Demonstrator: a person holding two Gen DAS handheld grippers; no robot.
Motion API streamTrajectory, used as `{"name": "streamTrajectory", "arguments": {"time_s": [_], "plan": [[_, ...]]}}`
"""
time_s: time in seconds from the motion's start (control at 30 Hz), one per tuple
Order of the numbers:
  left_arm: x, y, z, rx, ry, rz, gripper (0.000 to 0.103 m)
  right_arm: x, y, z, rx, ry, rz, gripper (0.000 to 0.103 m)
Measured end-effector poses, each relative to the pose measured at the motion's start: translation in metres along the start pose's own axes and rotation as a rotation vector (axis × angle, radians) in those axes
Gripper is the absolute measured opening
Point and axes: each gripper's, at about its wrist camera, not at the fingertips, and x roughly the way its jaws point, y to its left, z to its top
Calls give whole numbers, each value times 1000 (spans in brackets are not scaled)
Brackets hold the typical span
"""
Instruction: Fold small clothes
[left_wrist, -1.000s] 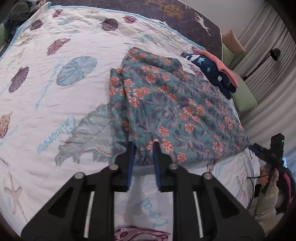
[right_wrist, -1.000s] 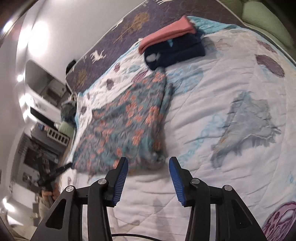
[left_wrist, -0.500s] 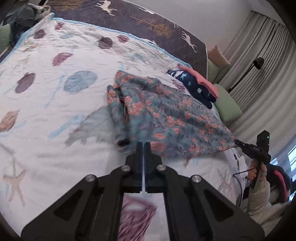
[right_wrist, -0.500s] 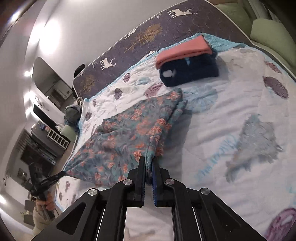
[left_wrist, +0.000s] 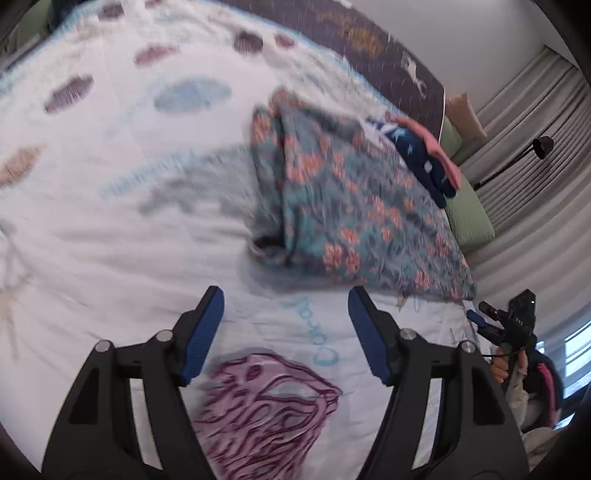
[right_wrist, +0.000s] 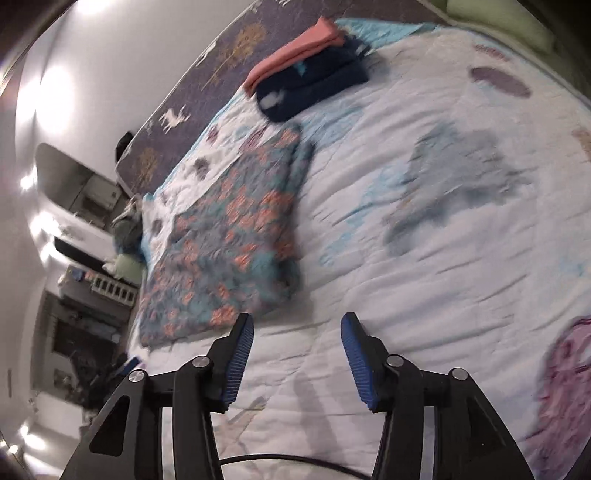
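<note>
A teal garment with orange flowers (left_wrist: 351, 206) lies folded flat on the white patterned quilt (left_wrist: 110, 229); it also shows in the right wrist view (right_wrist: 236, 236). My left gripper (left_wrist: 286, 299) is open and empty, just short of the garment's near edge. My right gripper (right_wrist: 297, 325) is open and empty, next to the garment's near corner, above the quilt (right_wrist: 443, 258). Both views are blurred by motion.
A stack of folded clothes, navy (right_wrist: 314, 88) under pink (right_wrist: 295, 51), sits beyond the garment near the dark headboard (right_wrist: 221, 55); it also shows in the left wrist view (left_wrist: 424, 158). Green pillows (left_wrist: 465, 214) lie past the bed's edge. A floor lamp (left_wrist: 543, 144) stands by the curtains.
Both grippers were shut on the garment's near edge half a second ago. Both have opened and let go, and the garment lies flat on the quilt.
</note>
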Motion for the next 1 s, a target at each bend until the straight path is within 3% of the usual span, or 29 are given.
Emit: {"name": "streamTrajectory", "arguments": {"time_s": [0.1,0.13,0.2,0.23,0.27,0.33,0.4,0.53,0.63,0.77,0.83,0.9,0.93,0.97,1.0], "plan": [[11,3,8,-54,-37,-24,69,25,2,0,44,56,88,53],[15,6,15,-87,-53,-56,63,31,5,3,56,51,98,54],[24,11,27,-164,-49,-134,11,42,7,15,91,13,124,56],[30,12,31,-190,-38,-161,11,48,7,22,130,-6,135,56],[31,10,32,-198,-46,-162,10,54,7,28,166,-18,142,47],[18,-5,29,-144,-63,-150,10,65,14,34,181,-5,115,9],[-6,-15,23,-99,-91,-158,10,58,22,34,174,-14,95,9],[-55,-25,-3,-27,-76,-183,10,17,36,21,139,6,152,8],[-75,-29,-42,17,-12,-145,10,-11,36,-5,97,53,140,8],[-67,-16,-89,8,100,-35,13,-22,21,-56,67,157,43,14],[-66,-5,-91,-28,109,22,14,-16,8,-77,73,238,-41,14],[-72,-3,-79,-39,75,72,16,-22,0,-78,87,236,-31,15],[-78,-6,-67,-17,35,101,19,-28,-1,-70,102,221,-49,20],[-83,-12,-56,11,-7,115,31,-35,2,-59,88,189,-80,27],[-85,-17,-44,37,-46,118,55,-42,7,-50,61,148,-99,31]]}}
